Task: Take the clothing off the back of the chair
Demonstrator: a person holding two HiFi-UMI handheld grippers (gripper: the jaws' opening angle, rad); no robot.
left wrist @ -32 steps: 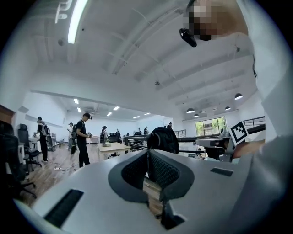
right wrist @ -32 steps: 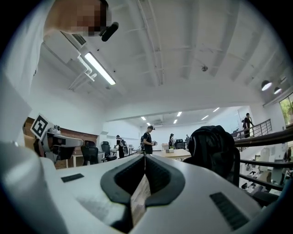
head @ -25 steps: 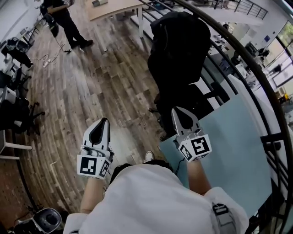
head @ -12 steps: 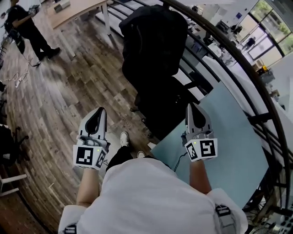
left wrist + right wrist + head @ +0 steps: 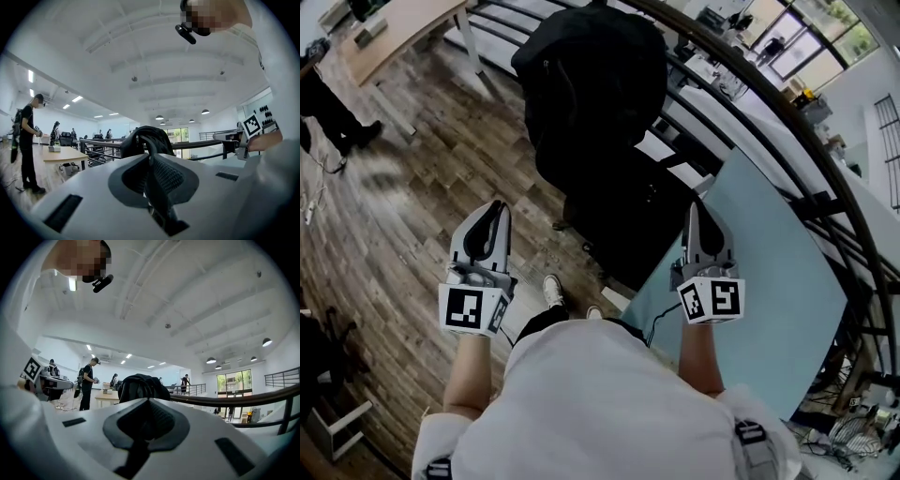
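A black piece of clothing [image 5: 591, 84] hangs draped over the back of a black office chair [image 5: 628, 216], straight ahead of me. Both grippers point level at it and stay short of it, touching nothing. My left gripper [image 5: 499, 208] is shut and empty, to the left of the chair's seat. My right gripper [image 5: 697, 208] is shut and empty, at the seat's right side. The left gripper view shows the clothing [image 5: 150, 138] just above the closed left gripper [image 5: 152, 161]. In the right gripper view the clothing [image 5: 140, 386] rises behind the closed right gripper [image 5: 147, 404].
A curved black railing [image 5: 787, 122] runs behind the chair. A pale blue table [image 5: 750, 272] lies to the right, under my right arm. A wooden desk [image 5: 394, 28] stands at the far left, with a person [image 5: 333, 108] on the plank floor beside it.
The chair with the clothing has shifted left and nearer in the head view. The grippers, both still shut, have spread to either side of the seat, the right one moving rightward and up.
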